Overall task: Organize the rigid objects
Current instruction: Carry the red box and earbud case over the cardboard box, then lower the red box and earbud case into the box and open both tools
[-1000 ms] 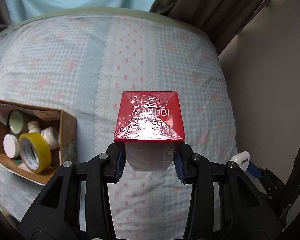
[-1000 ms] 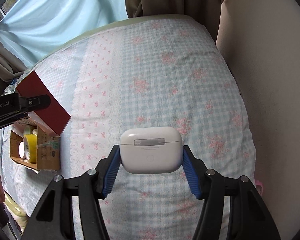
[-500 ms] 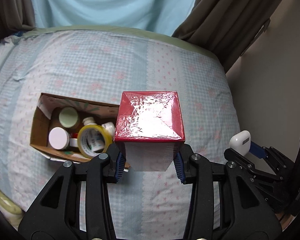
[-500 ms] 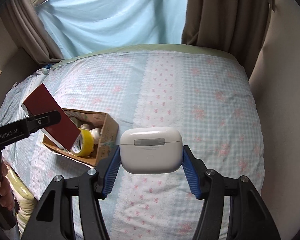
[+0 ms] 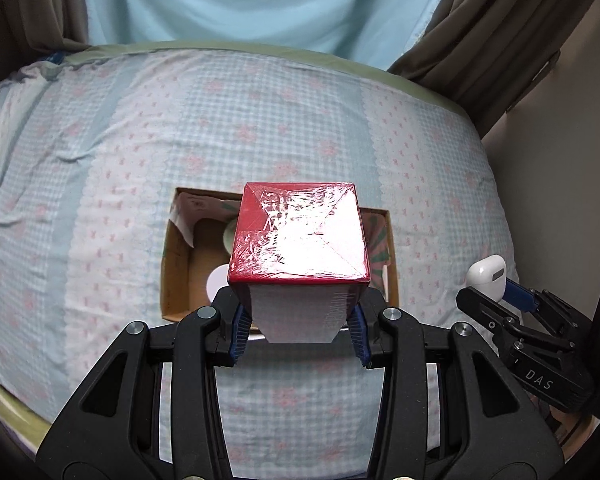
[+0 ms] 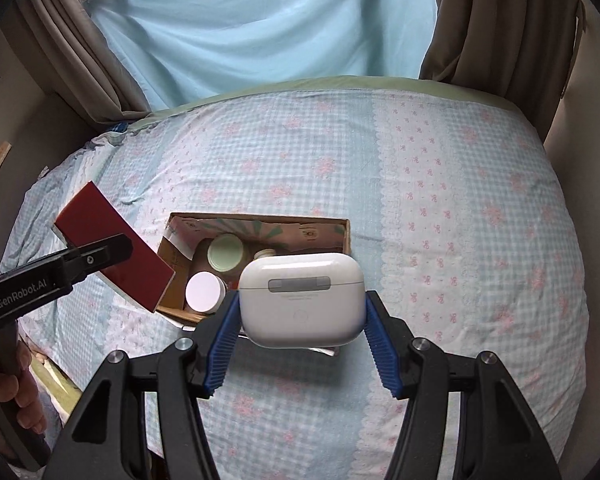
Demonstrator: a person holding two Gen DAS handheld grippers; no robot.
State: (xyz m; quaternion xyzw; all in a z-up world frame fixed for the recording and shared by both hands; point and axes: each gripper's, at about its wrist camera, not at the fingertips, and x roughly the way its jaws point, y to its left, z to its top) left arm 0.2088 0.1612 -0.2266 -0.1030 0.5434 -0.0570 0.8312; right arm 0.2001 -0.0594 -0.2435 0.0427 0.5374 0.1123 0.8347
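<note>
My left gripper [image 5: 299, 330] is shut on a red cellophane-wrapped box [image 5: 300, 236] and holds it in the air over an open cardboard box [image 5: 176, 264] on the bed. The red box [image 6: 112, 248] also shows at the left of the right wrist view, above the cardboard box's [image 6: 332, 232] left end. My right gripper [image 6: 302, 334] is shut on a white earbuds case [image 6: 302, 298], held above the cardboard box's near right part. The earbuds case [image 5: 486, 276] shows at the right of the left wrist view.
The cardboard box holds a green-lidded jar [image 6: 225, 254], a white-lidded jar [image 6: 204, 292] and other small containers, partly hidden. The bed [image 6: 440, 200] has a blue checked sheet. A blue curtain [image 6: 260, 20] hangs behind; a wall [image 5: 560, 120] runs along the right.
Both grippers have moved left toward the cardboard box, carrying their objects. The red box now hangs over the box, and the earbuds case sits above its near edge.
</note>
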